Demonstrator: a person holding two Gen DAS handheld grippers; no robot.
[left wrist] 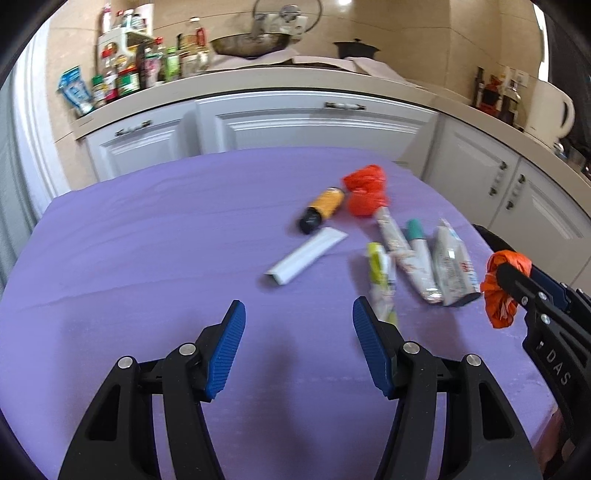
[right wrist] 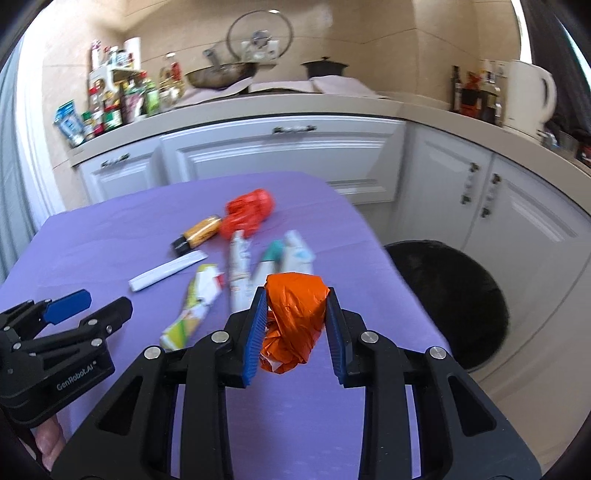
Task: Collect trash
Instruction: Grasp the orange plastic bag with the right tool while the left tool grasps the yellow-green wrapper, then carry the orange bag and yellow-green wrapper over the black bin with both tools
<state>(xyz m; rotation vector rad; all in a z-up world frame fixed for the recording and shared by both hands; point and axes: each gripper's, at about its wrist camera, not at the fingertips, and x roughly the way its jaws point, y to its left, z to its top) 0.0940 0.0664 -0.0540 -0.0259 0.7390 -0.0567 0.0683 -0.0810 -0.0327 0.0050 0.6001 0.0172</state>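
A purple cloth [left wrist: 147, 240] covers the tabletop. Beyond it, at twelve o'clock, white cabinet doors [left wrist: 317, 129] run under a pale counter [left wrist: 258, 79]. On the counter at eleven o'clock crowd condiment bottles and jars [left wrist: 129, 74], with a blue packet [left wrist: 75, 90] leaning at their left end. A wok [left wrist: 249, 44] sits at twelve o'clock, a glass lid [right wrist: 260, 35] propped on the wall behind it, and a dark pot [left wrist: 356, 50] to its right. A white kettle [right wrist: 528, 96] stands at two o'clock.
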